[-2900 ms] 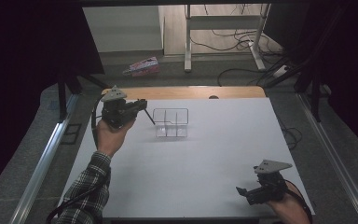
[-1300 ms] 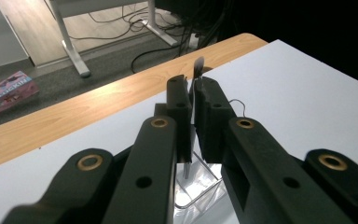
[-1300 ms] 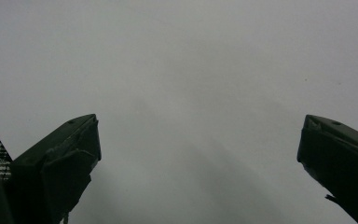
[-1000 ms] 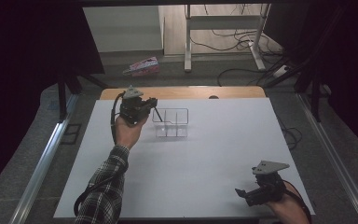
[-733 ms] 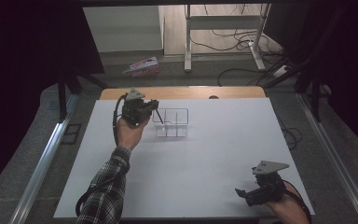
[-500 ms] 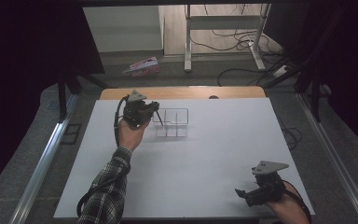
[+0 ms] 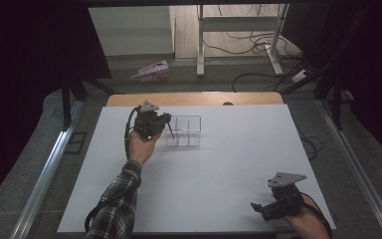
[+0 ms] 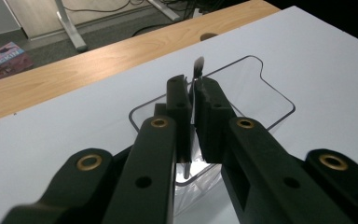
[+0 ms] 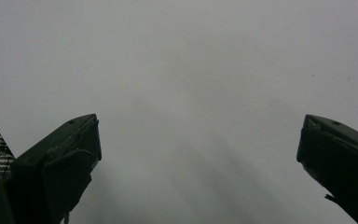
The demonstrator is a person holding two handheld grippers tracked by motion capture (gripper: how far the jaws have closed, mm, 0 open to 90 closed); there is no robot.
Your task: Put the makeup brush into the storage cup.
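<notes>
A clear plastic tray (image 7: 185, 132) with dividers stands on the white table top (image 7: 219, 169) at the far left of centre. My left gripper (image 7: 165, 121) hangs at the tray's left end, shut on a thin metal utensil (image 7: 170, 131) that slants down into the tray. In the left gripper view the left gripper (image 8: 193, 93) pinches the utensil (image 8: 197, 70) edge-on, and its lower end reaches inside the clear tray (image 8: 261, 93). My right gripper (image 7: 266, 208) rests at the near right corner. In its own view the right gripper (image 9: 198, 135) is open over bare white surface.
A wooden table edge (image 7: 194, 98) runs behind the white top. On the floor beyond lie a pink package (image 7: 151, 71), desk legs and cables (image 7: 258, 47). Metal rails (image 7: 49, 174) flank the table on both sides.
My left hand has moved right to the tray's left end and sunk a little, bringing the utensil's lower end down into the tray. The right gripper has stayed put.
</notes>
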